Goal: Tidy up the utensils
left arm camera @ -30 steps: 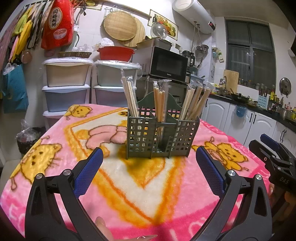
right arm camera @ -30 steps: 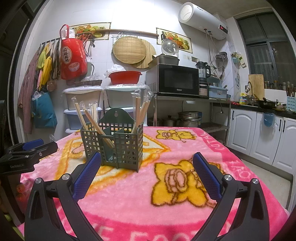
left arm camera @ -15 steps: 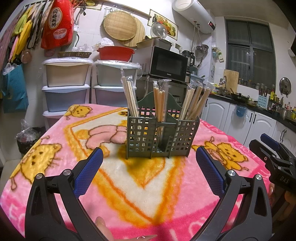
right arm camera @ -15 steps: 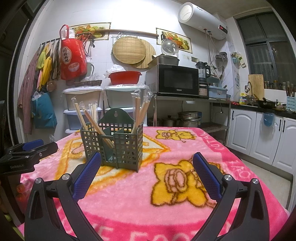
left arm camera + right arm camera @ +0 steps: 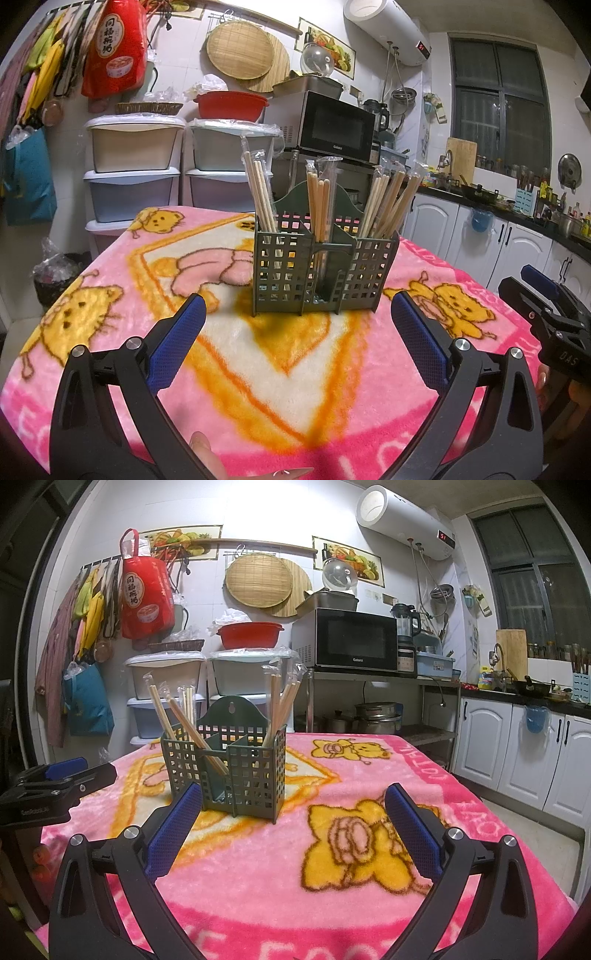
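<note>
Nothing has shifted over the last second: we keep our left gripper and right gripper spread wide and empty, low over the pink blanket. The green holder stands mid-table with wrapped chopsticks in all three compartments, so we judge the sorting finished.

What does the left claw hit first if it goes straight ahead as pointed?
Probably the green utensil caddy, standing centred ahead of the open left claw, only bare pink blanket between them. Height is unclear, so it might skim the blanket first.
</note>
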Available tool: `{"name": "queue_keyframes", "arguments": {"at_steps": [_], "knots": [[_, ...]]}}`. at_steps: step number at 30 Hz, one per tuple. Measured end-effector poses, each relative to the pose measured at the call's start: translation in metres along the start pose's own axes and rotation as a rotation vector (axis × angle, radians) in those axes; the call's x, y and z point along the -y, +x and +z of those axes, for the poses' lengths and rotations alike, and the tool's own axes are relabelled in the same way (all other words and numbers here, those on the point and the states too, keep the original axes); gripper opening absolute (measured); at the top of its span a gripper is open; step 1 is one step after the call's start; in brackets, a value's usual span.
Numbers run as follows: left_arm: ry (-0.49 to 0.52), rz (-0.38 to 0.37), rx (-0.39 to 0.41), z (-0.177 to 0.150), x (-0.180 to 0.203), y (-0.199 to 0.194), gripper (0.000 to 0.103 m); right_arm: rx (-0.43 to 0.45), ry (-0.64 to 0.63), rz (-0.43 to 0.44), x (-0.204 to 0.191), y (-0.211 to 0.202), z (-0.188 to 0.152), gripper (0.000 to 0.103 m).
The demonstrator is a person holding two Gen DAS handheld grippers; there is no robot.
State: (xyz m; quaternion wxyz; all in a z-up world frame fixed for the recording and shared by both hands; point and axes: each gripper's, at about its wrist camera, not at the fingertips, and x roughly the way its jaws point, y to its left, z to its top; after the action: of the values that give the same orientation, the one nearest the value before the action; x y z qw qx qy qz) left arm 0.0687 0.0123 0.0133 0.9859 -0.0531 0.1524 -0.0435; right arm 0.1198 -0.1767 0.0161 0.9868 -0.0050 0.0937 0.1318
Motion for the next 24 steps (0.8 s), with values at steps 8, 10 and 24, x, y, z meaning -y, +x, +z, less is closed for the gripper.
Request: {"name": "queue_keyframes", "arguments": {"at_steps": [8,10,24], "knots": [[-0.001,-0.005,-0.003,0.000,0.000,0.000,0.092,0.000,-0.005,-0.009,0.000,0.000,0.002,0.096],[0.000,-0.006,-0.008,-0.002,0.001,0.001,0.092,-0.006,-0.005,-0.017,0.002,0.001,0.003,0.096],[-0.075,0.176,-0.198,0.021,-0.059,0.025,0.092,-0.201,0.025,-0.194,0.056,0.042,0.029,0.096]]}}
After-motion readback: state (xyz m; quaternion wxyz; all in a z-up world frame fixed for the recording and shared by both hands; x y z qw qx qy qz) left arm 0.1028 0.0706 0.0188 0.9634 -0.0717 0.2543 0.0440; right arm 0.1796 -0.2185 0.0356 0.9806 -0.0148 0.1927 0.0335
